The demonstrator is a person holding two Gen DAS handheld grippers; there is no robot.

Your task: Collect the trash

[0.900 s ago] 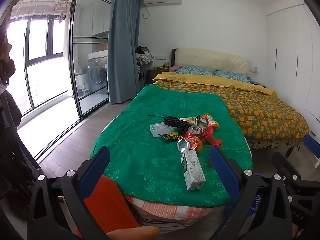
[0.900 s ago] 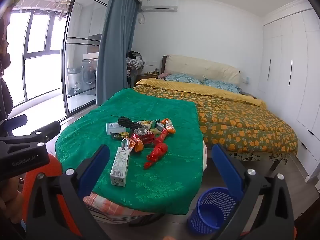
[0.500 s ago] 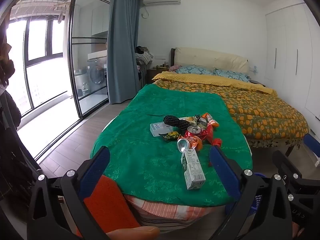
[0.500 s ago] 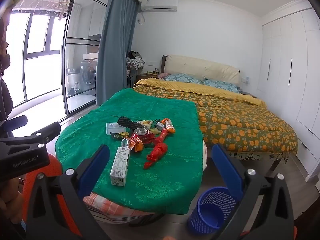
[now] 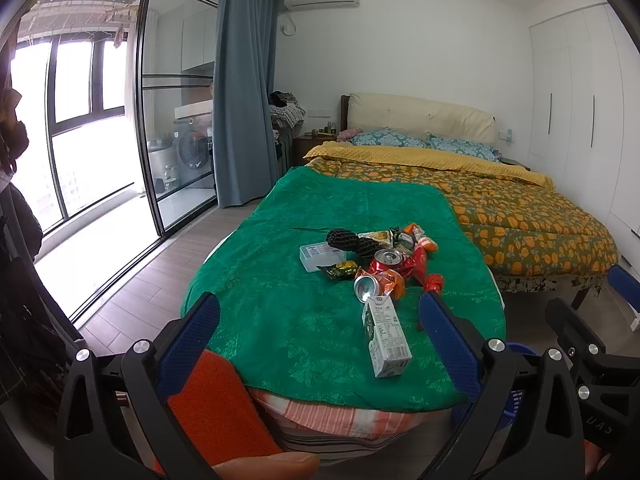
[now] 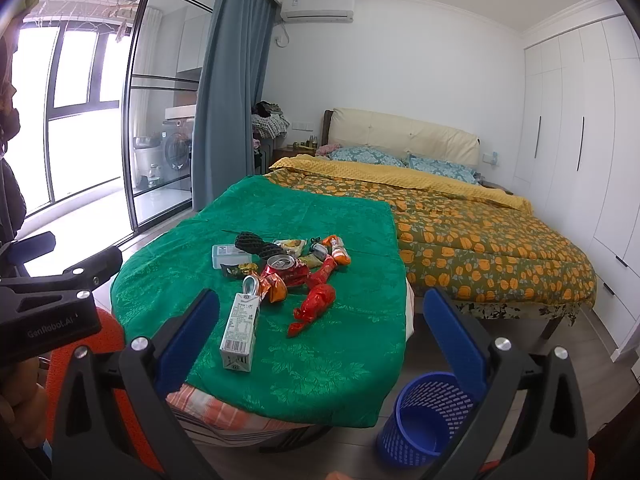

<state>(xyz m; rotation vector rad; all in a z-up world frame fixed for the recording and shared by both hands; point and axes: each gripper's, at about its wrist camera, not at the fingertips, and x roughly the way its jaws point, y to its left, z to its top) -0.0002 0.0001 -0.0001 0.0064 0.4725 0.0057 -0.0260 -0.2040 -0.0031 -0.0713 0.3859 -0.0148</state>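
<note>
The left gripper [image 5: 320,332] hangs short of the tabletop [image 5: 280,320], its jaws spread wide with nothing between them. Ahead of it, on the green cloth, a milk carton [image 5: 385,336] lies nearest, just inside the right-hand blue pad. Beyond the carton sit two crushed cans [image 5: 370,285] among red and orange wrappers [image 5: 420,264]. The right gripper [image 6: 322,330] is likewise wide open and empty, held back from the heap. A blue basket [image 6: 424,420] stands on the floor below its right-hand pad.
</note>
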